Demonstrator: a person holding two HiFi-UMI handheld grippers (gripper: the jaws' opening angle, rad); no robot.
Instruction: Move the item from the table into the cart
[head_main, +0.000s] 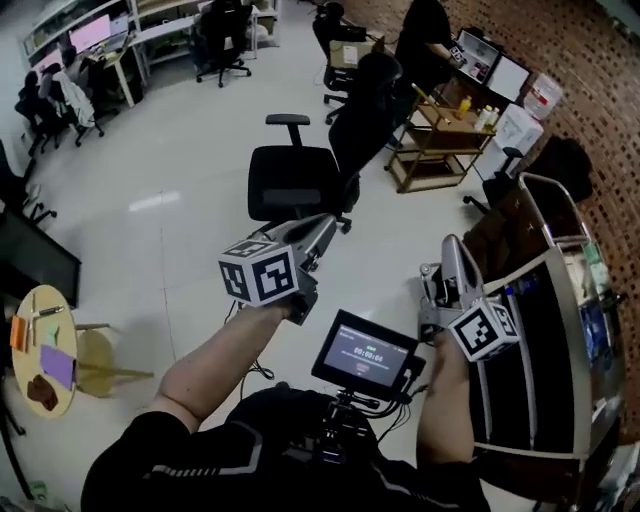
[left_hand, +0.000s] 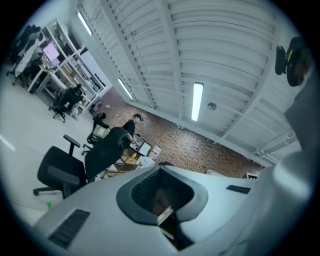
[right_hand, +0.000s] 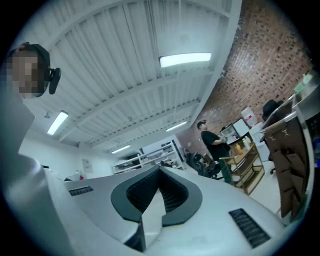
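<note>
A small round wooden table (head_main: 30, 310) stands at the far left of the head view. On it lie a purple block (head_main: 57, 365), a brown lump (head_main: 42, 392) and an orange piece (head_main: 17, 332). The metal cart (head_main: 562, 300) stands at the right, and its frame also shows in the right gripper view (right_hand: 292, 145). My left gripper (head_main: 312, 232) is raised in front of me and shut, holding nothing (left_hand: 160, 169). Beside the cart, my right gripper (head_main: 450, 248) is also shut and empty (right_hand: 160, 172). Both grippers tilt up toward the ceiling, far from the table.
A black office chair (head_main: 295, 180) stands on the white floor ahead. A wooden trolley (head_main: 435, 140) and a person at a desk (head_main: 425, 35) are at the back right. A small monitor (head_main: 365, 355) is mounted at my chest. More desks and chairs (head_main: 75, 60) line the back left.
</note>
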